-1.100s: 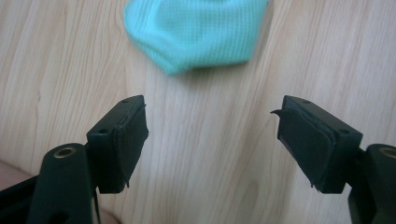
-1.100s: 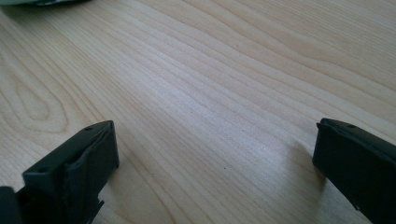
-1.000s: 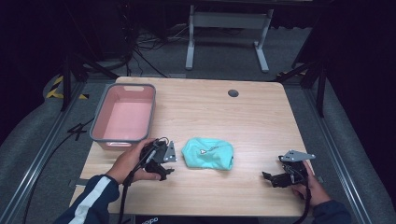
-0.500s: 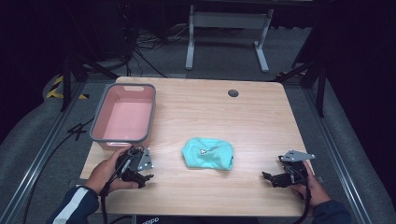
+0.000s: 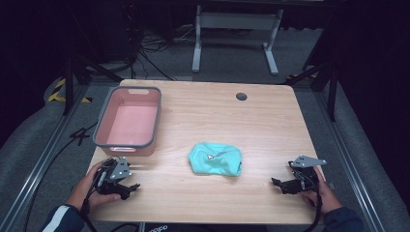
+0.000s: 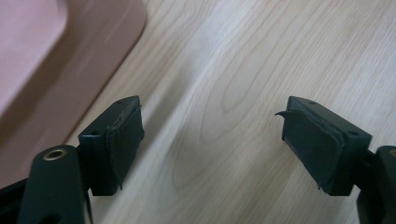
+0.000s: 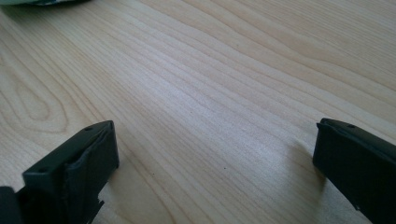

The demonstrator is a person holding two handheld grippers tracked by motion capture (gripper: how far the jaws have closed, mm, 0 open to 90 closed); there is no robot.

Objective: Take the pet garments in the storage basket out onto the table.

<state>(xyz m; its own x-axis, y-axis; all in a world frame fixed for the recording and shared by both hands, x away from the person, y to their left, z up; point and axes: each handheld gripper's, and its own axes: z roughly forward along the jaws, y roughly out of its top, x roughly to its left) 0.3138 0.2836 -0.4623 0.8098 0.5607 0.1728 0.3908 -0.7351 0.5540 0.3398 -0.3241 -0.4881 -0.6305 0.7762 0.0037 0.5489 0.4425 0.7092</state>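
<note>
Looks like nothing's started yet. The left gripper [image 5: 126,186] sits at the lower left of the frame, the right gripper [image 5: 281,184] at the lower right, both with jaws spread wide and empty over bare wooden table [image 5: 261,125]. The bundled teal cloth [image 5: 215,158] lies mid-frame between them, and the pink bin [image 5: 102,126] waits upper left. My guess: next comes pinching the cloth, probably by an edge.

black two-jaw gripper [image 5: 126,186] in each hand, grey three-cornered plates, navy white-striped sleeve [image 5: 62,220]
</note>
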